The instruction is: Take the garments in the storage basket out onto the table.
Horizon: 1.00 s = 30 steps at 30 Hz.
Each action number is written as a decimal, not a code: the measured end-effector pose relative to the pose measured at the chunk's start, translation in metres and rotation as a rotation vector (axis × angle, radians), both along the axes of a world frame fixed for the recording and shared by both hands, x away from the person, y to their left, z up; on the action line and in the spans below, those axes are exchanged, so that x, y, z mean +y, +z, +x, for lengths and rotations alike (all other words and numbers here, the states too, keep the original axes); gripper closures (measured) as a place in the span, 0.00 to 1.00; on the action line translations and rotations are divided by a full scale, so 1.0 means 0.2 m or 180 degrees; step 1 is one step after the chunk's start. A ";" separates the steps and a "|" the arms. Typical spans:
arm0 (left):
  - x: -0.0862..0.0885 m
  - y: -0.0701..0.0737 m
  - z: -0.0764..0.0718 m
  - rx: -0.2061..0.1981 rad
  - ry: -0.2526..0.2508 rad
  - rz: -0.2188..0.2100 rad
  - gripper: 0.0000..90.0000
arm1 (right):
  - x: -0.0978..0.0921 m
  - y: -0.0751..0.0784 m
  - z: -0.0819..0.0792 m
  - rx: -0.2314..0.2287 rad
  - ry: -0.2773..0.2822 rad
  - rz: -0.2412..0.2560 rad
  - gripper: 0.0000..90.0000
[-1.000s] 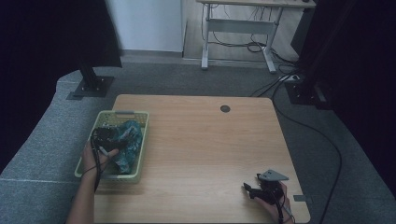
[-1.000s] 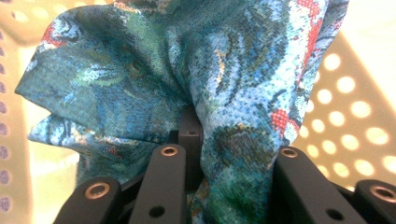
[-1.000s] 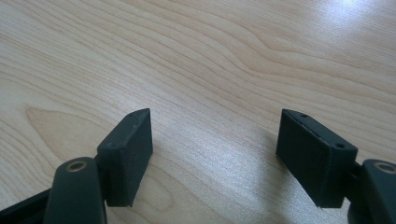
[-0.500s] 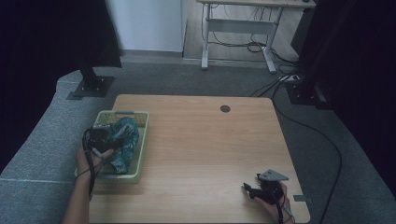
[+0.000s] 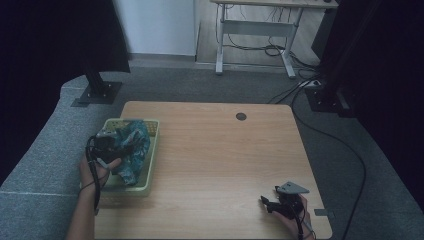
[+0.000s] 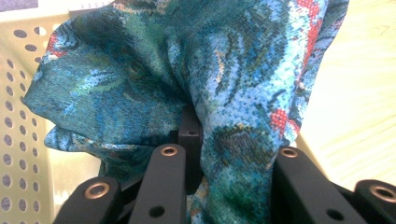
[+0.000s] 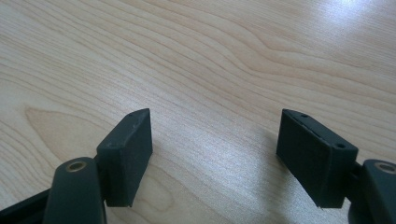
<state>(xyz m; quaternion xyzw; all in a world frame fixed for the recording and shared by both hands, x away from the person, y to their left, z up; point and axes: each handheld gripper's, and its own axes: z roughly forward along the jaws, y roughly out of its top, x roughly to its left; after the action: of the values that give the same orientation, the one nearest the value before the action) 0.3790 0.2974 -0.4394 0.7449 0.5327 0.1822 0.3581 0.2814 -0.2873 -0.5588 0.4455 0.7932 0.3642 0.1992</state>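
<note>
A blue-green patterned cloth with red patches (image 5: 134,146) is bunched up in a pale green perforated basket (image 5: 151,155) at the table's left. My left gripper (image 5: 107,144) is over the basket and shut on a fold of it. In the left gripper view the cloth (image 6: 140,84) hangs over my left gripper (image 6: 219,140) and hides one fingertip, with the basket wall (image 6: 18,93) behind it. My right gripper (image 5: 268,202) rests low at the table's front right, open. The right gripper view shows bare wood between the jaws of the right gripper (image 7: 215,140).
The wooden table (image 5: 215,150) has a round cable hole (image 5: 241,116) near its far edge. Grey carpet surrounds it. A white desk frame (image 5: 255,30) and dark stand bases (image 5: 97,92) stand beyond, with cables (image 5: 345,150) on the floor at the right.
My left gripper has shifted left and back over the basket, drawing the cloth up with it. The right gripper has stayed where it was.
</note>
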 end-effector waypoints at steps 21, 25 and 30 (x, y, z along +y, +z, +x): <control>0.04 0.05 -0.10 -0.0174 -0.0091 -0.0125 0.83 | 0.00 0.00 0.00 0.0001 -0.0002 0.0001 0.29; 0.03 0.07 -0.11 -0.0239 -0.0114 -0.0137 0.83 | 0.00 0.00 0.00 0.0000 -0.0002 0.0000 0.29; 0.01 0.12 -0.13 -0.0302 -0.0150 -0.0119 0.83 | 0.00 0.00 0.00 0.0000 -0.0003 0.0000 0.29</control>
<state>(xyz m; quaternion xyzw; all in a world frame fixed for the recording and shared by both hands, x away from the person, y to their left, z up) 0.3531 0.3003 -0.4162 0.7409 0.5008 0.1989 0.4009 0.2814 -0.2873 -0.5588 0.4459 0.7930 0.3641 0.1993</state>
